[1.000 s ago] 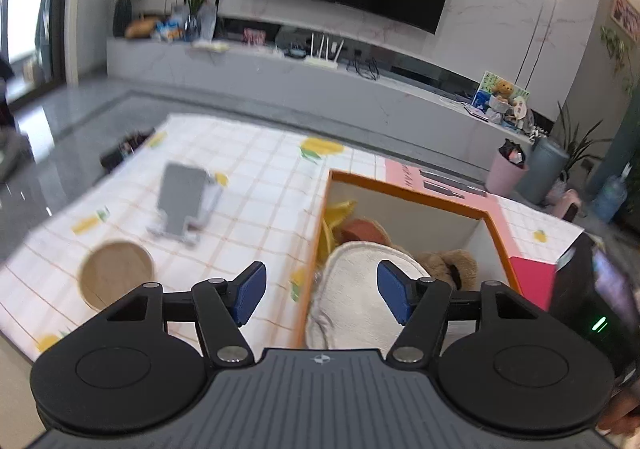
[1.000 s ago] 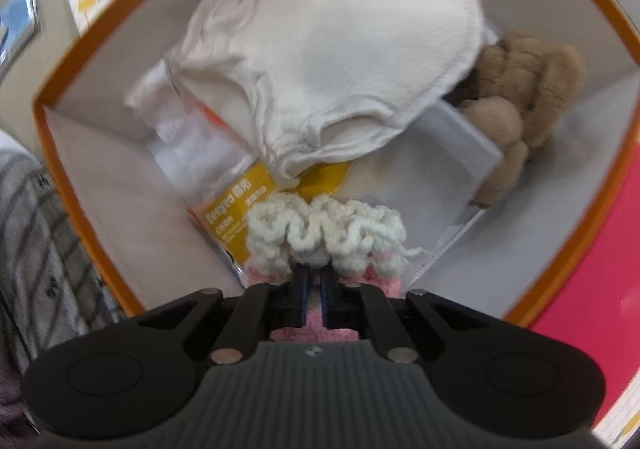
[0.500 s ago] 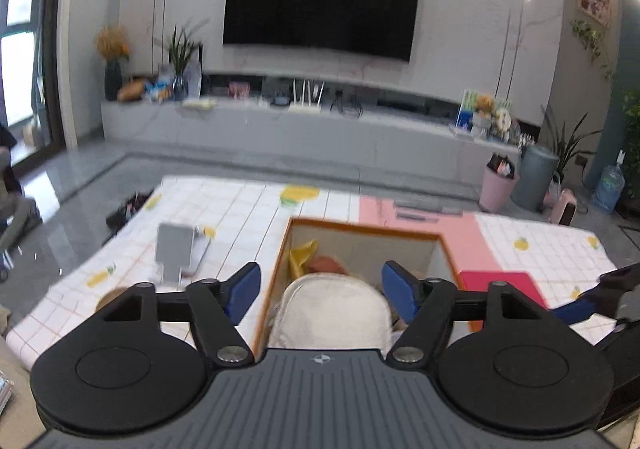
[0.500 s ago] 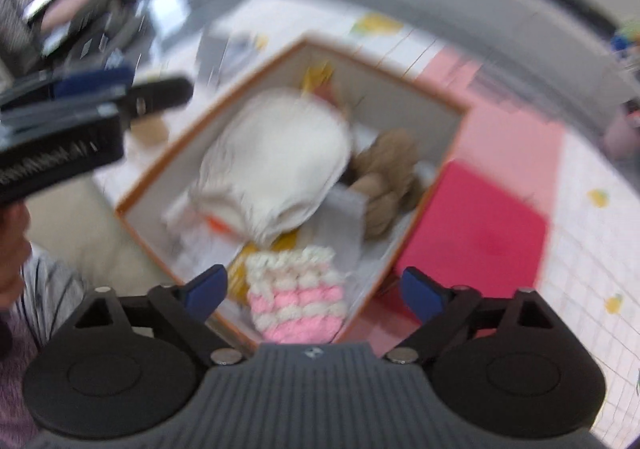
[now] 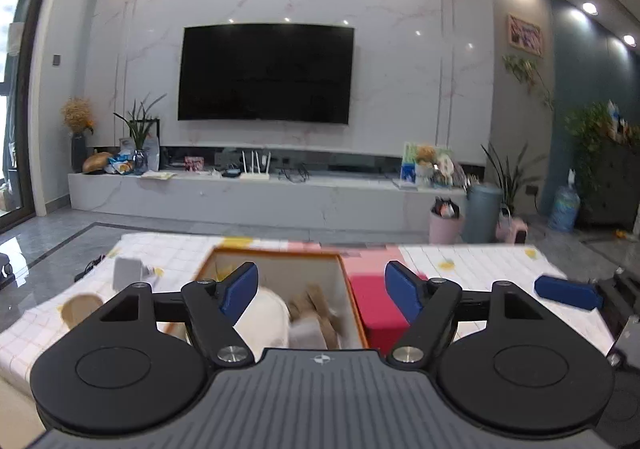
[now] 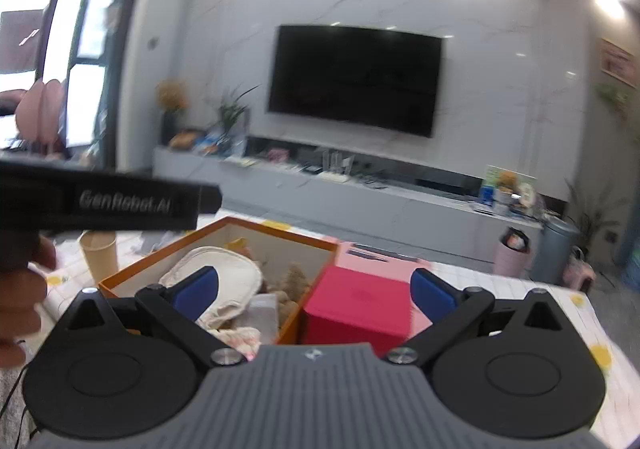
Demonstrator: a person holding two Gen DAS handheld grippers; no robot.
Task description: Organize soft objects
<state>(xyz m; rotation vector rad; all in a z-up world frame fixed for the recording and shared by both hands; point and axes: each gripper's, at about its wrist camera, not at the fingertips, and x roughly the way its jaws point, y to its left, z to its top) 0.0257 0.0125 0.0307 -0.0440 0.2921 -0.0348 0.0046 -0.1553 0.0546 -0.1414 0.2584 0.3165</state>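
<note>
An orange-rimmed box [image 5: 276, 251] stands on the checked tablecloth, holding a white cloth pouch [image 5: 264, 313] and a brown plush toy [image 5: 316, 305]. My left gripper [image 5: 320, 285] hovers back from the box, its jaws opening with nothing between them. In the right wrist view the box [image 6: 276, 233] holds the white pouch [image 6: 216, 269], the plush [image 6: 294, 281] and a pink-and-white knitted piece [image 6: 240, 337] at its near corner. My right gripper [image 6: 314, 289] is raised above the near edge, jaws opening wide and empty. The left gripper's black body [image 6: 120, 201] crosses the left side.
A red box lid [image 6: 360, 301] lies right of the box on a pink sheet. A tan paper cup [image 6: 98, 253] and a grey stand [image 5: 128, 273] sit on the cloth to the left. A person's hand [image 6: 20, 289] is at the left edge. A TV console lies beyond.
The right gripper let go of the knitted piece in the box, opened wide, then rose and tilted up to level. The left gripper drew back and tilted up, its jaws widening.
</note>
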